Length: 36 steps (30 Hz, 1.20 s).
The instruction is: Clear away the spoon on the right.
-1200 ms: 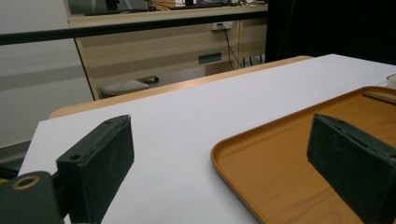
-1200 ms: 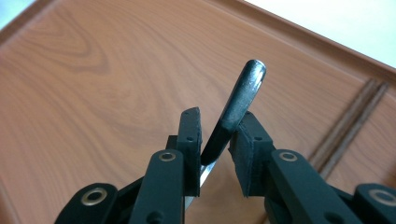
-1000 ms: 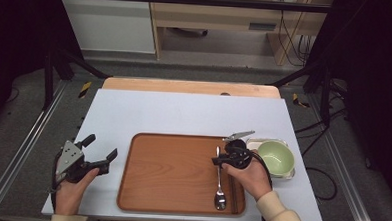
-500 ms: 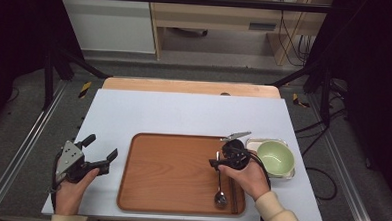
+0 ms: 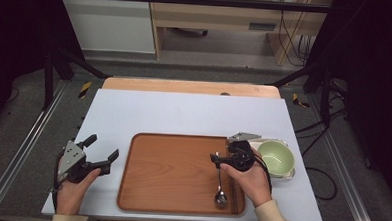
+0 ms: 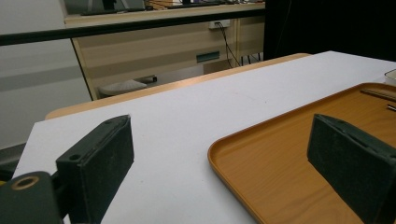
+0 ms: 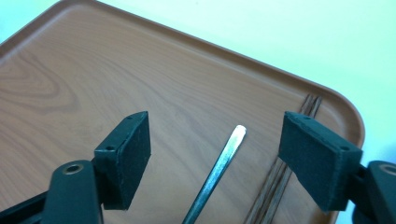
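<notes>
White table (image 5: 184, 115), right claw (image 7: 217, 158) wide above spoon (image 5: 221, 184), fingers level

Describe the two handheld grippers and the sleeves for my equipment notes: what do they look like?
Both are black. The left gripper carries a grey three-cornered plate on top and a dark cable trailing past the hand; the right gripper has one too. Each has two flat rectangular jaws faced with dark, slightly rough pads, with round fastener holes near their bases. The cuffs are beige.

The spoon (image 7: 215, 175) handle and the chopsticks (image 7: 273, 186) run off the right gripper view's bottom edge.
</notes>
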Tool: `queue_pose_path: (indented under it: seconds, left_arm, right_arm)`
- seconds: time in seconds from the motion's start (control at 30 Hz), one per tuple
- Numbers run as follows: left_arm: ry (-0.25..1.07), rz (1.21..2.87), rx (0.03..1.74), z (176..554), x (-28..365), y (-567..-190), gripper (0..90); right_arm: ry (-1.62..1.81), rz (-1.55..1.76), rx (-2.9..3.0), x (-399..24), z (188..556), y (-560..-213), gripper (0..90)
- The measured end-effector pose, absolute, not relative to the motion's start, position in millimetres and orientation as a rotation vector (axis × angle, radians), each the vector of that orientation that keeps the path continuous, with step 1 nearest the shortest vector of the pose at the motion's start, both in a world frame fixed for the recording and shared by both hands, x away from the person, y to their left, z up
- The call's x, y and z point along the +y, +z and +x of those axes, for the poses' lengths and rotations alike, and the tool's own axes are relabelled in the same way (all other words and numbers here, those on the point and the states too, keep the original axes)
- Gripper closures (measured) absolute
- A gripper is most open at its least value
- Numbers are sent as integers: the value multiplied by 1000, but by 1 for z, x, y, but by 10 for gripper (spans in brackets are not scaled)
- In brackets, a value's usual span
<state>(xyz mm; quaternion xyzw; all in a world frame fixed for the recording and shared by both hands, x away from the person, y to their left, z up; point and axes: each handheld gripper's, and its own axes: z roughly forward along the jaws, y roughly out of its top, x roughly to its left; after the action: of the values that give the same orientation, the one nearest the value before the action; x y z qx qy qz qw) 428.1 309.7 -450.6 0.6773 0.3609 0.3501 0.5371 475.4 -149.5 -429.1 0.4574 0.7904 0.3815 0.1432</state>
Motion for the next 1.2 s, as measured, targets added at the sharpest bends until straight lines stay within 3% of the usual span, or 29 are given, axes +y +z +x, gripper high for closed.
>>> queue_pose_path:
  seconds: [0.3, 0.77, 1.2]
  left_arm:
    - [829, 1627, 854, 431, 302, -453, 60]
    - [818, 1615, 842, 430, 295, -450, 29]
    - [839, 1614, 848, 430, 298, -448, 30]
  right_arm:
    - [1146, 1333, 2205, -156, 462, -435, 236]
    - [1157, 1217, 2166, -174, 451, -413, 56]
    - [1157, 1271, 2024, -225, 445, -391, 116]
